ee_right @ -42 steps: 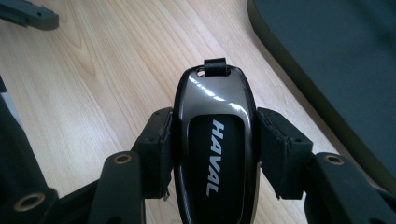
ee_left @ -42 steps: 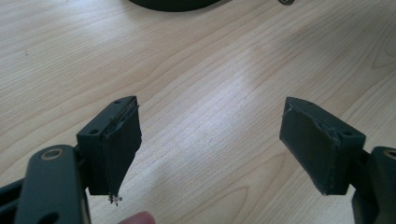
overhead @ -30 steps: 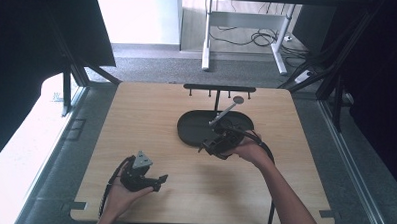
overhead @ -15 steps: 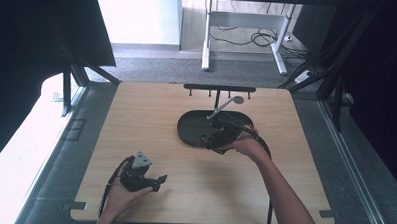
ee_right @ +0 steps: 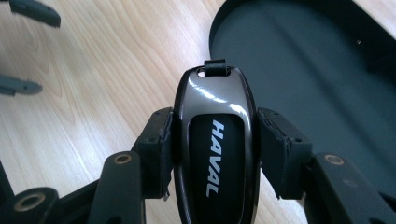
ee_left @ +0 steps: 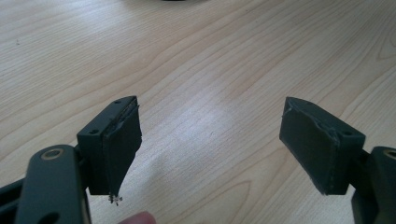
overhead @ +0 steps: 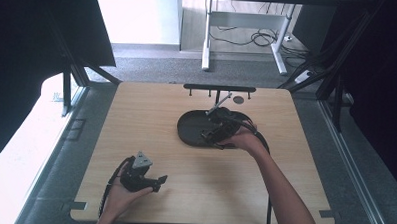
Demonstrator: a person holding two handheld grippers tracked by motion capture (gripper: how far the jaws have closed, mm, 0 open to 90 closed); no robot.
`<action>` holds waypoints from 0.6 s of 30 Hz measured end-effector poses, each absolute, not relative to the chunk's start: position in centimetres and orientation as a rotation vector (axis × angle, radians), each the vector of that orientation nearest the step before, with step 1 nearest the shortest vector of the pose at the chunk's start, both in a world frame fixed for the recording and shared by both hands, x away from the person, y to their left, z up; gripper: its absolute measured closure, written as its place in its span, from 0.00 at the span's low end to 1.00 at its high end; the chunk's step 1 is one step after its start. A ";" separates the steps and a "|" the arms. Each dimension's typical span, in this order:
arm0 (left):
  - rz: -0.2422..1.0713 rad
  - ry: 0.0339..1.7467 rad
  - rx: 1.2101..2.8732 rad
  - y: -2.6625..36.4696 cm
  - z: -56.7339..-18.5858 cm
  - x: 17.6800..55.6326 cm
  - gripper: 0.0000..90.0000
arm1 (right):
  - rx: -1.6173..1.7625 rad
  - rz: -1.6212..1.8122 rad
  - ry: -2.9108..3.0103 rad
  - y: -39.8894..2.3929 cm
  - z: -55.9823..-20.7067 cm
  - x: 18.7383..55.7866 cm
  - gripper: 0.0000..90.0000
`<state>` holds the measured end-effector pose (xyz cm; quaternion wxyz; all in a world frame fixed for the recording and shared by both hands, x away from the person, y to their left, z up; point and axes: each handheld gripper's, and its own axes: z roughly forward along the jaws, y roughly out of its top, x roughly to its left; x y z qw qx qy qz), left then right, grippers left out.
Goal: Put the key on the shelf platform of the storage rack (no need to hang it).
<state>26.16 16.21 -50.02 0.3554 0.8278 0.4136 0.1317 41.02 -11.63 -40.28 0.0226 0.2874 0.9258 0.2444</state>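
Key fob (ee_right: 215, 140), marked HAVAL, sits clamped between your right gripper (ee_right: 215, 154) pads, at the near rim of the black oval tray (ee_right: 327, 70). Pickup looks done; what's left, likely, is setting it into the tray or on the table (overhead: 151, 115). Your left gripper (ee_left: 212, 144) rests wide open, holding nothing, well apart. A black rack (overhead: 219, 87) stands behind the tray; nothing blocks you.
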 end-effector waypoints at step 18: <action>0.333 1.067 2.146 16.0 -50.2 26.2 0.24 | 0.909 0.771 2.850 -10.6 -39.3 42.8 0.55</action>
